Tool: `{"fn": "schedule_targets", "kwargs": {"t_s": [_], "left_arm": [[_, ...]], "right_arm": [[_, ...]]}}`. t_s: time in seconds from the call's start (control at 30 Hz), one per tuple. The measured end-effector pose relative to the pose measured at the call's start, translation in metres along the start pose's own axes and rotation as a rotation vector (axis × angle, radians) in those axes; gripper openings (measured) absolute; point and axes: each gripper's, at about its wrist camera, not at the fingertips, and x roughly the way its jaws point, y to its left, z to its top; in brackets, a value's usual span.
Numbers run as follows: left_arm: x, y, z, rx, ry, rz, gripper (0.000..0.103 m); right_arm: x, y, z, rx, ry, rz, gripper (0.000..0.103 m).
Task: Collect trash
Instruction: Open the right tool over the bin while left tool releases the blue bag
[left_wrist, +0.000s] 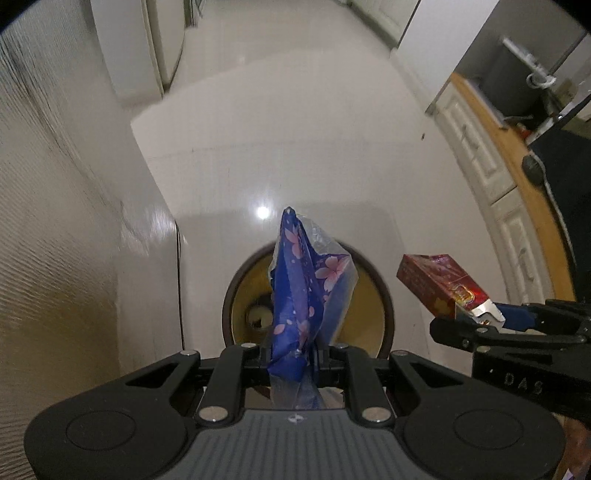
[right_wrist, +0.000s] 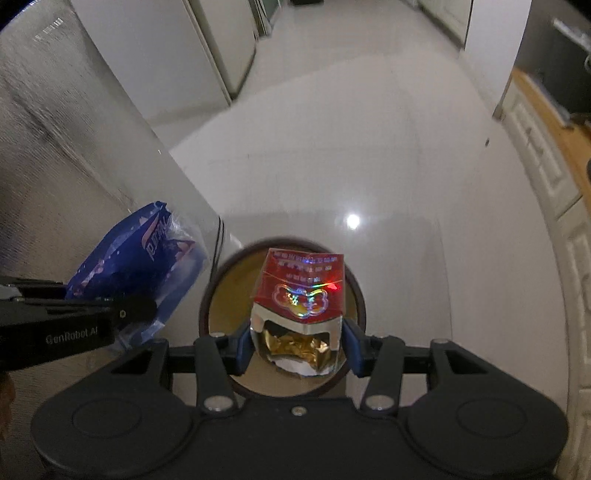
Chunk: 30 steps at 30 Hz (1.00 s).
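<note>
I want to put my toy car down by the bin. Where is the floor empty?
The glossy white tiled floor is bare beyond the round brown bin, between the silvery panel and the white cabinets. It is crowded over the bin, where the left gripper holds the blue flowered plastic wrapper and the right gripper the red box.

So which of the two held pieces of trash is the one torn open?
The red cigarette pack in the right gripper: its end is ripped, showing gold foil. The blue flowered wrapper in the left gripper is just crumpled plastic.
</note>
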Motion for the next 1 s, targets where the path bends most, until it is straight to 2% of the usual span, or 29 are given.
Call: {"fn": "schedule_targets", "kwargs": {"t_s": [0.1,0.2,0.27,0.3,0.53,0.7,0.77,0.8,0.83,0.87,0.9,0.93,1.0], "left_arm": [[0.015,0.008,0.001,-0.026,0.033,-0.001,0.017],[0.028,0.011,0.004,-0.039,0.056,0.003,0.017],[0.037,0.011,0.006,-0.038,0.074,0.0,0.017],[0.041,0.011,0.007,-0.035,0.083,-0.001,0.017],[0.061,0.007,0.013,-0.014,0.135,-0.009,0.018],[0.068,0.003,0.015,0.007,0.129,-0.042,0.018],[0.069,0.0,0.015,0.021,0.104,-0.065,0.022],[0.068,-0.002,0.016,0.027,0.095,-0.076,0.029],[0.069,-0.004,0.015,0.032,0.098,-0.075,0.046],[0.071,-0.006,0.014,0.038,0.106,-0.059,0.051],[0.073,-0.007,0.013,0.048,0.115,-0.036,0.06],[0.075,-0.006,0.011,0.054,0.127,-0.021,0.066],[0.077,-0.004,0.011,0.047,0.146,-0.008,0.07]], "right_arm": [[0.016,-0.005,0.002,0.024,0.035,0.021,0.052],[0.03,-0.008,0.003,0.052,0.04,0.077,0.057],[0.034,-0.007,0.004,0.058,0.03,0.105,0.08],[0.035,-0.006,0.005,0.052,0.022,0.107,0.083],[0.045,-0.01,0.013,0.018,0.045,0.086,0.084],[0.052,-0.023,0.012,0.038,0.072,0.061,0.085],[0.056,-0.024,0.011,0.025,0.091,0.051,0.085],[0.057,-0.023,0.01,0.012,0.103,0.046,0.085],[0.058,-0.022,0.01,0.003,0.11,0.042,0.085],[0.059,-0.021,0.009,-0.005,0.115,0.038,0.084],[0.059,-0.021,0.008,-0.008,0.117,0.034,0.086],[0.059,-0.021,0.008,-0.01,0.121,0.029,0.086],[0.058,-0.023,0.007,-0.011,0.126,0.027,0.087]]}}
